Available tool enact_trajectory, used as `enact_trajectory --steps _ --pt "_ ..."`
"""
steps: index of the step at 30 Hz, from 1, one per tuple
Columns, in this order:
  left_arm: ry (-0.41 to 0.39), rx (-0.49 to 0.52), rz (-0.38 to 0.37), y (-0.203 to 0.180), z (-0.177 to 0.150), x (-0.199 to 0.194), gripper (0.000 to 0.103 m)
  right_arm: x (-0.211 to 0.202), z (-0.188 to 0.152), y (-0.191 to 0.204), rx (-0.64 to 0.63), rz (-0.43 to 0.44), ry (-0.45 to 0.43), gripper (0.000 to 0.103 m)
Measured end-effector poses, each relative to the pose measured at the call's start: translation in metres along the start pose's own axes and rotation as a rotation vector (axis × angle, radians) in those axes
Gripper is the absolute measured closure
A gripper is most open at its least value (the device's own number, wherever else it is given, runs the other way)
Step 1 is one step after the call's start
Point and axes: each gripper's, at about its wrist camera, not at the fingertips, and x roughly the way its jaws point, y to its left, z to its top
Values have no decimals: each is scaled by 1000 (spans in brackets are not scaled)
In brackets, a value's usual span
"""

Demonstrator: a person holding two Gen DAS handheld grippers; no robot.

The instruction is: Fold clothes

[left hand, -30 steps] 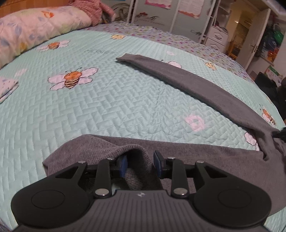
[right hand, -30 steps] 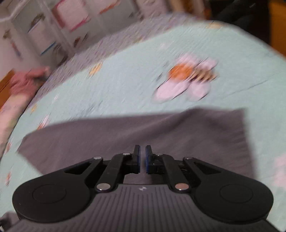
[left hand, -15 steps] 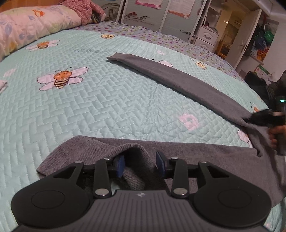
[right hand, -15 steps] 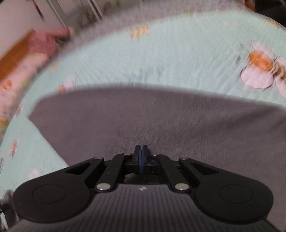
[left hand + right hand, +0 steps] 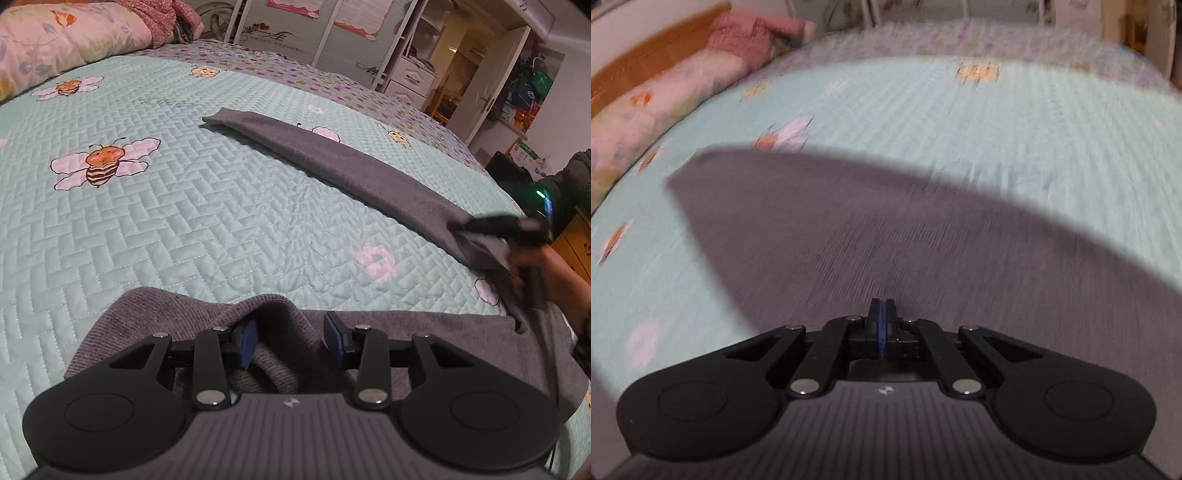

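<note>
Sweater (image 5: 280, 325) between left fingers (image 5: 245, 341) (bunched).

Left gripper (image 5: 290, 345): black body, ribbed grey housing, silver screws, blue pads on jaws.

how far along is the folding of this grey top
Early. Nothing looks folded yet: the grey top lies spread on the bed, its sleeve stretched out. In hand: the right gripper is pinching the sleeve near the shoulder; the left gripper straddles a raised fold. Left: folding sleeves and body.
</note>
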Motion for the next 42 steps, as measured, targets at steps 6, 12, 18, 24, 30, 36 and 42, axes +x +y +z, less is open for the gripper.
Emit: enact_trajectory --steps 6,12,18,24,30,36,42 --pt "2 -16 -54 11 10 0 62 3 20 27 -79 13 -50 103" --pt "17 22 -82 8 14 11 62 21 22 76 -258 207 80 103" --pt "34 -141 -170 27 41 28 62 56 64 86 -68 56 -68 102" --pt "58 -327 -288 47 67 50 62 29 41 150 -292 215 -68 98" --pt "149 -330 -380 55 46 34 61 92 81 134 -116 140 -14 103" --pt "153 -283 -315 88 22 -15 61 73 76 142 23 123 -63 97" --pt "173 -320 -325 101 -1 -40 56 -43 -31 180 -24 606 122 67"
